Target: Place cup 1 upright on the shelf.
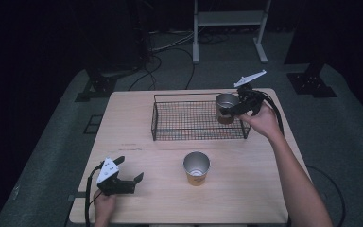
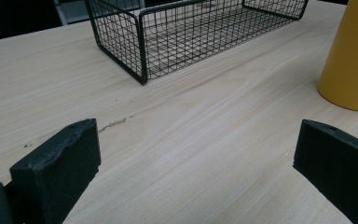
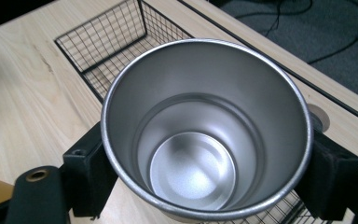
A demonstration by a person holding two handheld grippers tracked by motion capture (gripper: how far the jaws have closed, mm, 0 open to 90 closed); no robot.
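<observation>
A metal cup (image 1: 227,106) with a shiny inside hangs over the right end of a black wire basket (image 1: 153,120), and my right gripper (image 1: 227,113) is shut on its sides. In the right gripper view the cup (image 3: 205,140) sits upright between the two black pads, mouth up and empty, with the basket (image 3: 102,42) below and behind it. A second cup (image 1: 196,169), yellow outside and steel inside, stands upright on the table in front of the basket. My left gripper (image 1: 129,168) rests at the front left, open and holding nothing. Its view shows the yellow cup (image 2: 352,60) at the right.
The wooden table (image 1: 137,118) carries the basket at its far middle; the basket (image 2: 140,46) holds nothing that I can see. Beyond the far edge lie cables and a white stand's legs (image 1: 229,28) on the dark floor. The person's right forearm (image 1: 298,175) crosses the table's right side.
</observation>
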